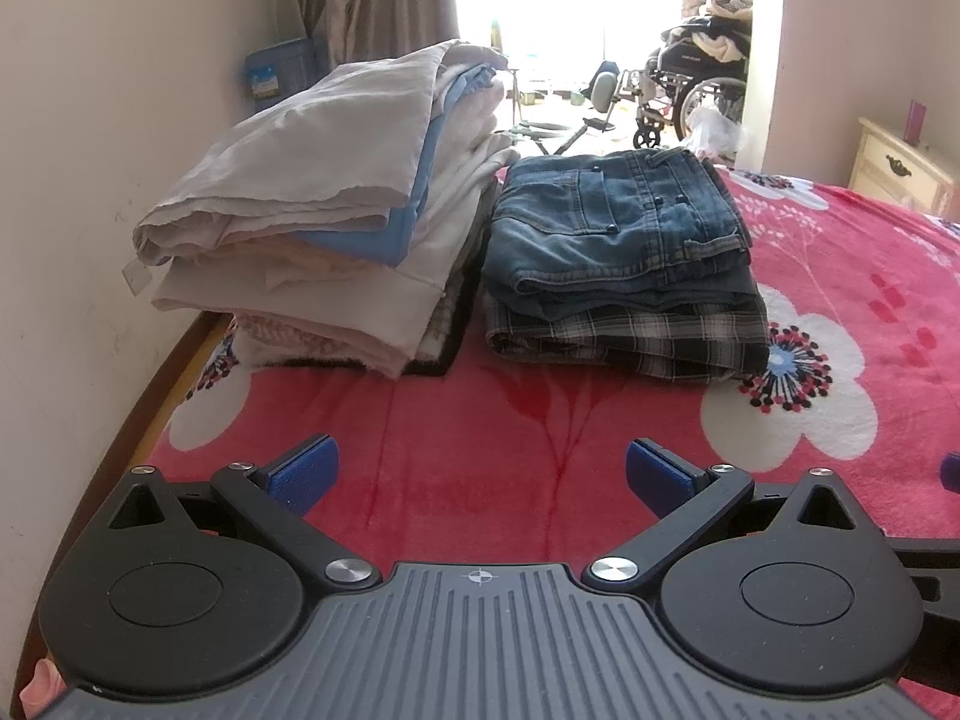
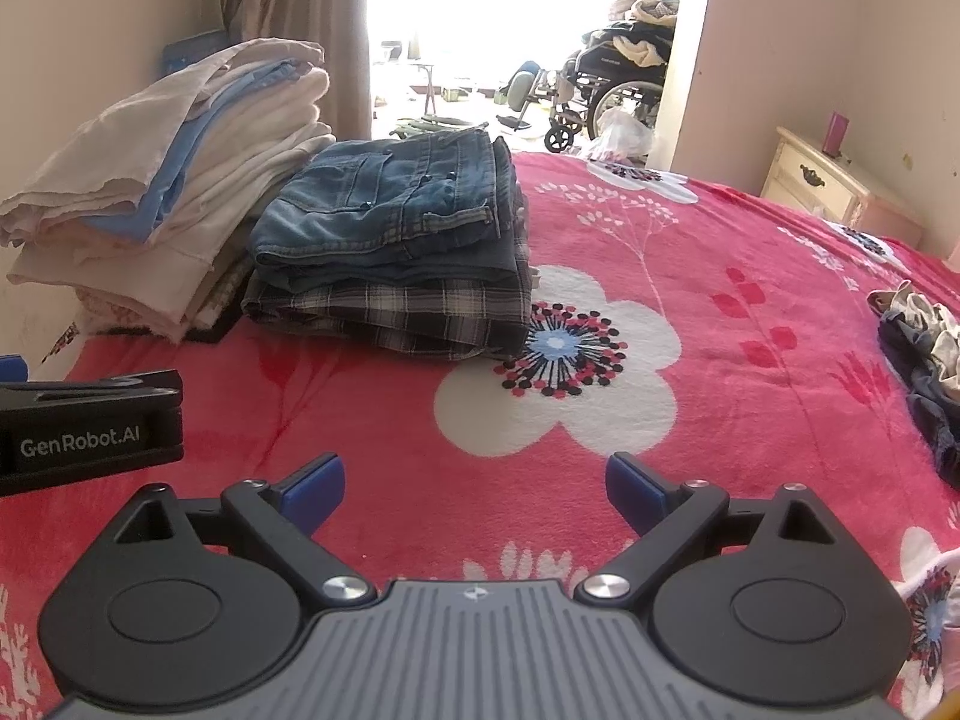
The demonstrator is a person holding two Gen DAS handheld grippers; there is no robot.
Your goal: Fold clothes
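Denim tops the folded jeans stack (image 1: 618, 228): a pair of faded blue jeans, back pocket and rivets up, lies squarely on a dark checked garment (image 1: 630, 330), and both rest on the pink flowered blanket (image 1: 456, 474) covering the bed. Just left of that stack, touching or nearly so, stands a taller pile of pale clothes (image 1: 300, 222), cream and white layers with a light blue piece showing between the folds; its upper layers are rumpled and lean toward the wall. Well to the right of the jeans stack, near the blanket's edge in the right wrist view, a loose heap of unfolded clothing (image 2: 924, 348) in dark blue and grey-white lies crumpled. Nearer the cameras than the jeans stack, the left gripper (image 1: 480, 474) hovers over bare blanket with its blue-padded fingers spread wide and nothing between them. The right gripper (image 2: 474, 492) is likewise spread and empty, over a white flower print.
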